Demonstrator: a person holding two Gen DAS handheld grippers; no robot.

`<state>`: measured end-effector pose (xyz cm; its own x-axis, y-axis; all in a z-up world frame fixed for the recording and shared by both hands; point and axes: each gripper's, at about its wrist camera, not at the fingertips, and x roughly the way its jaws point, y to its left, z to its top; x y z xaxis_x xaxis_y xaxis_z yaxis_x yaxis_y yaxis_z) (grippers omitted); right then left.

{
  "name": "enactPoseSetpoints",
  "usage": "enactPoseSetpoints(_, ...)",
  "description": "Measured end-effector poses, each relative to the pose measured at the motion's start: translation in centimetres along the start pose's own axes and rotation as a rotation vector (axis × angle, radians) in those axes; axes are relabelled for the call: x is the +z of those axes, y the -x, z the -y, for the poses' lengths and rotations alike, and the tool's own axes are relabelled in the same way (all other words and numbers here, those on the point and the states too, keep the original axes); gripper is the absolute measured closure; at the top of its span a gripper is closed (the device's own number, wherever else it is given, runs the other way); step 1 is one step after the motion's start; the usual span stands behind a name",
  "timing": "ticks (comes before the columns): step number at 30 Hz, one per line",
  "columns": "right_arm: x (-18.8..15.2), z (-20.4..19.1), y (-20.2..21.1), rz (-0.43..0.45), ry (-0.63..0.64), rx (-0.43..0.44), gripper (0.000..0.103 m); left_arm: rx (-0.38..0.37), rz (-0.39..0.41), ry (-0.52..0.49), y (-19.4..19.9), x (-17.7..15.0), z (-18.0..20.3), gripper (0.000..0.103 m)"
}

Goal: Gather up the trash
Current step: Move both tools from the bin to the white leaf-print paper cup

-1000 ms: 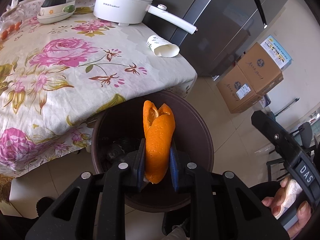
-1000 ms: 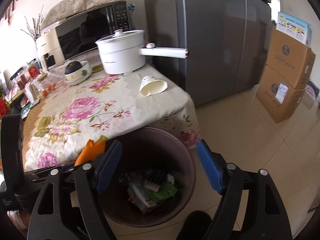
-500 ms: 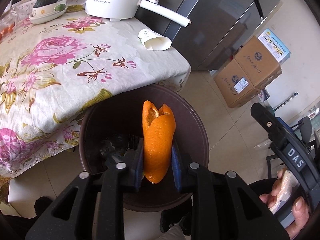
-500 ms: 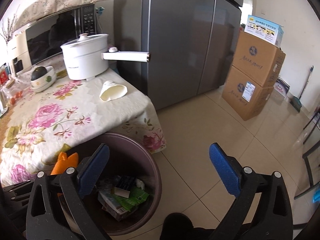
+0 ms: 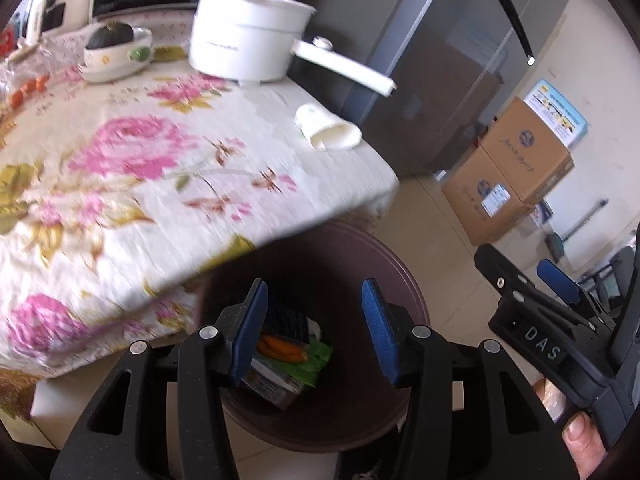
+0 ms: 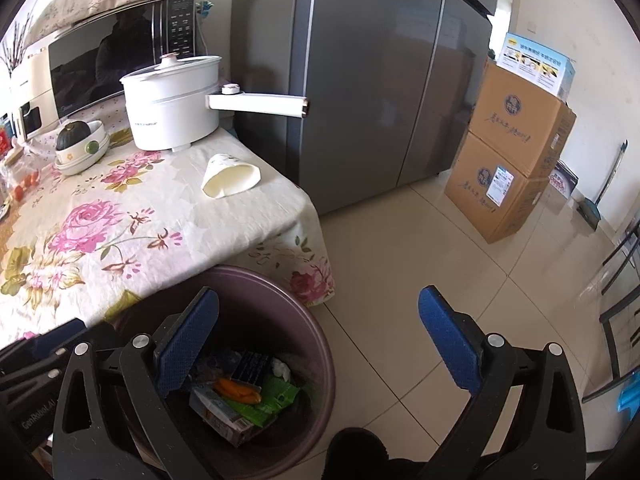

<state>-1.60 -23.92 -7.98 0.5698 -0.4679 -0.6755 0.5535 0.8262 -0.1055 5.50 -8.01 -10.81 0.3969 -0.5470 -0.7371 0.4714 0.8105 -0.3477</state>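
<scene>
A dark purple trash bin [image 5: 404, 276] [image 6: 320, 344] stands on the floor at the table's corner. An orange peel [image 5: 282, 349] [image 6: 237, 390] lies inside it on top of cartons and green wrappers. My left gripper [image 5: 314, 328] is open and empty above the bin. My right gripper [image 6: 316, 340] is open wide and empty over the bin's right side; it also shows at the right edge of the left wrist view [image 5: 560, 280]. A white paper cup [image 5: 326, 133] [image 6: 230, 178] lies on its side on the floral tablecloth near the table's corner.
A white electric pot [image 6: 172, 106] with a long handle, a bowl with a dark squash [image 6: 78, 144] and a microwave [image 6: 100, 52] are at the table's back. A grey fridge [image 6: 380, 80] and stacked cardboard boxes [image 6: 512, 152] stand beyond on the tiled floor.
My left gripper opened and the orange peel dropped into the bin. The right gripper has swung a little to the right and stayed open.
</scene>
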Motion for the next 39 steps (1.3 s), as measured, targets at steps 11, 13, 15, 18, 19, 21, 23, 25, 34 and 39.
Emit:
enactPoseSetpoints(11, 3.1, -5.0, -1.7, 0.021, 0.065, 0.035, 0.007, 0.069, 0.043, 0.058, 0.6, 4.4, -4.5, 0.054)
enactPoseSetpoints(13, 3.8, -6.0, -2.0, 0.026, 0.076, 0.044, 0.007, 0.08, 0.049, 0.065, 0.6, 5.0, -5.2, 0.054)
enactPoseSetpoints(15, 4.5, -6.9, -2.3, 0.03, 0.083, 0.054, 0.007, 0.092, 0.054, 0.069, 0.5, 5.7, -5.9, 0.054)
enactPoseSetpoints(18, 5.8, -8.5, -2.8, 0.039, 0.092, 0.069, 0.007, 0.111, 0.061, 0.078, 0.4, 6.8, -7.1, 0.054)
enactPoseSetpoints(19, 6.1, -9.0, -2.9, 0.041, 0.097, 0.073, 0.007, 0.118, 0.064, 0.084, 0.4, 7.2, -7.6, 0.054)
enactPoseSetpoints(21, 6.9, -10.2, -3.3, 0.046, 0.114, 0.08, 0.007, 0.129, 0.069, 0.094, 0.3, 8.0, -8.5, 0.054)
enactPoseSetpoints(23, 7.5, -11.3, -3.8, 0.046, 0.129, 0.087, 0.007, 0.142, 0.076, 0.102, 0.2, 8.9, -9.4, 0.054)
enactPoseSetpoints(25, 8.0, -12.1, -4.2, 0.045, 0.139, 0.094, 0.007, 0.153, 0.08, 0.107, 0.0, 9.6, -10.2, 0.053)
enactPoseSetpoints(34, 10.3, -16.9, -6.8, 0.037, 0.192, 0.128, 0.007, 0.213, 0.092, 0.151, -1.5, 12.9, -14.3, 0.05)
enactPoseSetpoints(39, 12.0, -19.6, -8.1, 0.043, 0.225, 0.136, 0.007, 0.244, 0.099, 0.194, -2.4, 14.6, -16.8, 0.05)
